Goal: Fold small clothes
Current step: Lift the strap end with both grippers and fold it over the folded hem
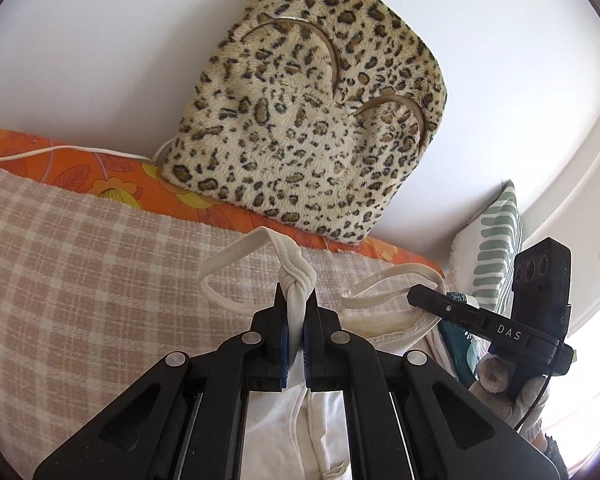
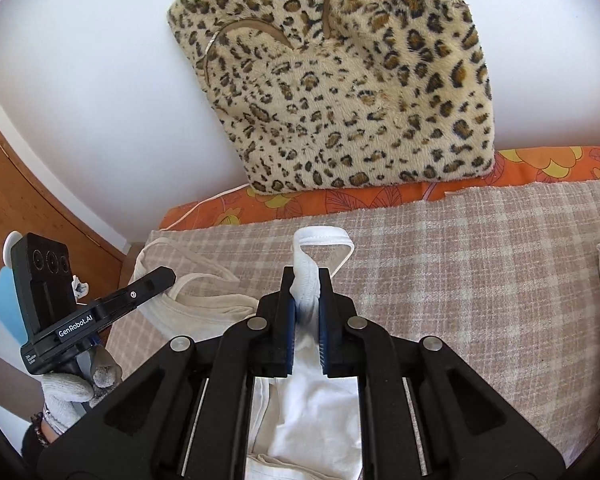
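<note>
Gripping one strap each, both grippers hold a white top above a checked blanket (image 1: 80, 248) on the bed. In the left wrist view, the left gripper (image 1: 296, 300) has its fingers clenched on a bunched strap (image 1: 296, 280) at frame centre; the strap's loop runs toward the upper left, and the top (image 1: 284, 420) hangs down between the arms toward the bottom edge, its long axis running up-and-down in the frame. The right gripper (image 1: 416, 294) shows at right, in a gloved hand (image 1: 516, 392).

In the right wrist view, that gripper's fingers are clamped on the second strap (image 2: 306, 276), whose loop stands upright at centre, with the cloth falling to the bottom of the frame. The left gripper (image 2: 168, 276) and its gloved hand (image 2: 72, 396) sit at lower left.

One cream garment (image 2: 204, 308) lies flat on the blanket between the two grippers. One leopard-print cushion (image 1: 308, 120) leans against the white wall at top; an orange floral sheet (image 1: 112, 176) edges the blanket. One green-striped pillow (image 1: 496, 240) stands at the right.
</note>
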Available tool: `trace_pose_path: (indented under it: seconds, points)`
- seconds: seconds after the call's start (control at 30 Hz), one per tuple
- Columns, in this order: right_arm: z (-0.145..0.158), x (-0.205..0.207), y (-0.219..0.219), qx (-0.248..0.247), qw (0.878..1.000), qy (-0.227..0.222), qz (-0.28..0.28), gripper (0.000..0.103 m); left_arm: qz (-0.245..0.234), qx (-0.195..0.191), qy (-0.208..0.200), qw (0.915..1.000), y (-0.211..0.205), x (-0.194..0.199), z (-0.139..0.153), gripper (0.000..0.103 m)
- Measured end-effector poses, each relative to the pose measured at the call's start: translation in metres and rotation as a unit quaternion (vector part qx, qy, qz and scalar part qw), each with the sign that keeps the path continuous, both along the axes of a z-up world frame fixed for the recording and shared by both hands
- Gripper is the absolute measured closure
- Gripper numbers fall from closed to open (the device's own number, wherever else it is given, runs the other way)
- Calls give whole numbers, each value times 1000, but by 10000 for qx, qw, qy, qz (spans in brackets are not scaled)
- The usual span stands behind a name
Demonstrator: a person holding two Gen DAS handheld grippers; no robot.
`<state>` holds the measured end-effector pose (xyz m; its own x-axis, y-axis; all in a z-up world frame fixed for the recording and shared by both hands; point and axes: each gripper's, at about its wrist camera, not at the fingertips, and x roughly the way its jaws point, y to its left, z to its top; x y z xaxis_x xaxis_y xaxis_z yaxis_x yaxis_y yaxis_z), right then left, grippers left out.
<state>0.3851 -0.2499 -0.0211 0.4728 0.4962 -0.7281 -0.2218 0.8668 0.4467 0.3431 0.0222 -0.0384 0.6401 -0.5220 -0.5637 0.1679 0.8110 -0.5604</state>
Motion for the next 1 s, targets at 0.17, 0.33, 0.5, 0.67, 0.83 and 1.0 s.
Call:
trace_pose_path:
  seconds: [0.17, 0.33, 0.5, 0.67, 0.83, 1.0]
  points:
    - [21, -39, -3, 15, 9999, -101, 10, 93, -65, 13, -78, 9999, -2, -37, 11, 99]
    - [30, -80, -4, -106, 9998, -165, 15, 93, -148, 93, -129, 9998, -5, -74, 15, 99]
    - [33, -118, -2, -173, 9997, -179, 35, 93, -283, 164, -154, 9993, -14, -107, 13, 99]
    - [26, -152, 0, -234, 9996, -149, 34, 93, -368, 203, -100, 9991, -20, -135, 4, 99]
    - [10, -178, -3, -272, 9996, -81, -41, 93, -411, 342, 18, 9986, -21, -155, -11, 99]
    - [-13, -198, -4, -366, 9993, 39, -92, 93, -418, 503, 144, 9978, -19, -168, -32, 99]
